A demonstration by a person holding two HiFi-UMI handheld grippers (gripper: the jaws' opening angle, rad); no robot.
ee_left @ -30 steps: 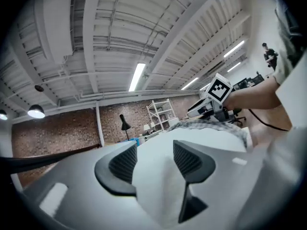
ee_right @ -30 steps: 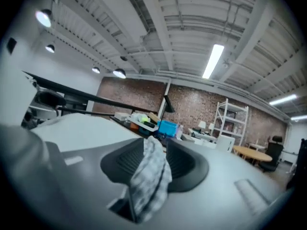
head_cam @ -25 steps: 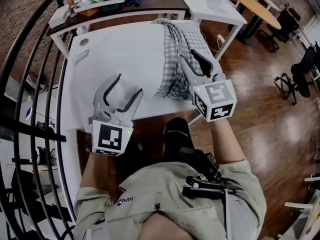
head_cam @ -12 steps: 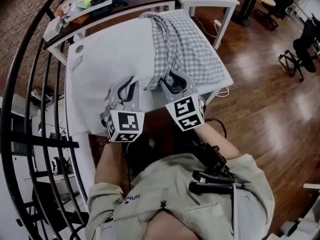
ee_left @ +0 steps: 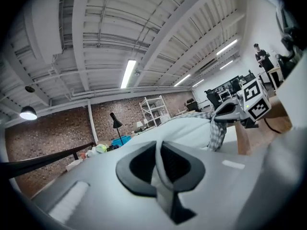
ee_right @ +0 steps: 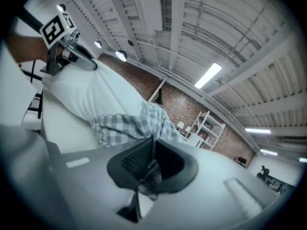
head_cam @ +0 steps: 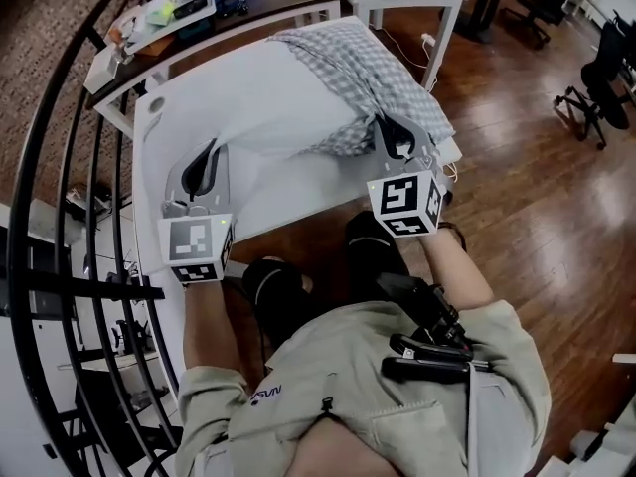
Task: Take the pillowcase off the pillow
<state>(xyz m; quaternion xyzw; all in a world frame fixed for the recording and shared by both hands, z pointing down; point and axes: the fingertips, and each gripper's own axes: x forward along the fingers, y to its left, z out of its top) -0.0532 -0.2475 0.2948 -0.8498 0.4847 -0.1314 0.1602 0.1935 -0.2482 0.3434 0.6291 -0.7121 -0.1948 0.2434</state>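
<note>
Taking the pillow (head_cam: 268, 117) as a clock face with 6 o'clock toward you, begin with your left gripper (head_cam: 207, 155) at about 8 o'clock. Its jaws are together on a fold of the bare white pillow, and its own view shows the white cloth pinched between them. Use this gripper only as an anchor, low near the table (head_cam: 149, 157), and do not let it follow the pull. Your right gripper (head_cam: 390, 132) is at about 4 o'clock. Its jaws are closing, and its own view shows the checked cloth of the pillowcase (head_cam: 368, 68) caught between them. I think you should first check that only the checked cloth is in this grip and no white cloth under it, because otherwise both grippers would pull the pillow. Farther away, the pillowcase lies bunched over the pillow from about 4 o'clock up to 1 o'clock, and the side at 9 o'clock is already uncovered. The pull should probably go away from the anchor, toward 2 o'clock, slowly and in one line. That end lies close to the table's edge at 3 o'clock, so the loose cloth may slide off there.
</note>
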